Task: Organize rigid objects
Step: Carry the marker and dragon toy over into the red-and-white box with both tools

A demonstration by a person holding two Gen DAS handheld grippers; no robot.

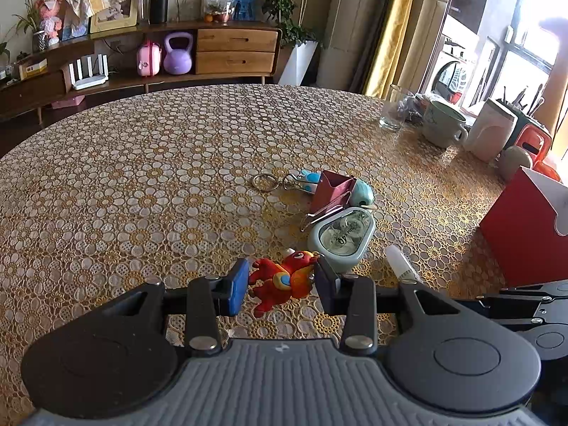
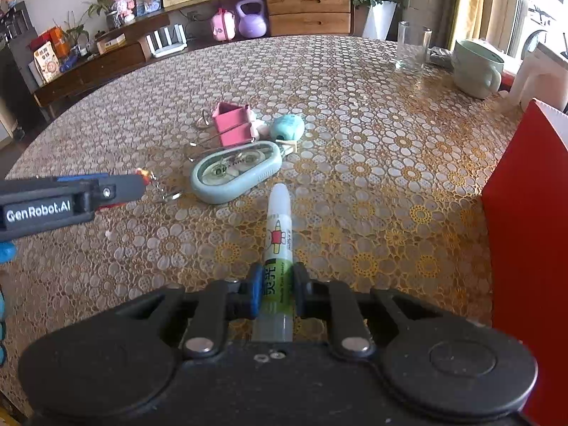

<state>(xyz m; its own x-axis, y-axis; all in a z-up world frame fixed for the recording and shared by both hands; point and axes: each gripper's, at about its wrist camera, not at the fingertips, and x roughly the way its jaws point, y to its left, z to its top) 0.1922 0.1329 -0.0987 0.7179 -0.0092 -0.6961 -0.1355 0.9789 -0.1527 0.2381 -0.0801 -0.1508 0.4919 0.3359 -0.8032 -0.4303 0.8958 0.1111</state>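
Note:
My left gripper (image 1: 282,280) stands open around a red dragon keychain toy (image 1: 284,278) lying on the table, a pad on each side. My right gripper (image 2: 278,284) is shut on a white and green glue tube (image 2: 279,234) that points forward; its tip also shows in the left wrist view (image 1: 399,261). A light blue correction tape (image 2: 236,170), a pink binder clip (image 2: 234,124), and a teal egg-shaped item (image 2: 287,127) lie ahead. A small blue keychain (image 1: 309,177) with rings lies beyond them.
A red box (image 2: 532,213) stands at the right. A glass (image 2: 411,48), a pale green mug (image 2: 477,69) and a white jug (image 1: 490,135) stand at the far right on the lace-covered table (image 1: 142,177). A sideboard is behind.

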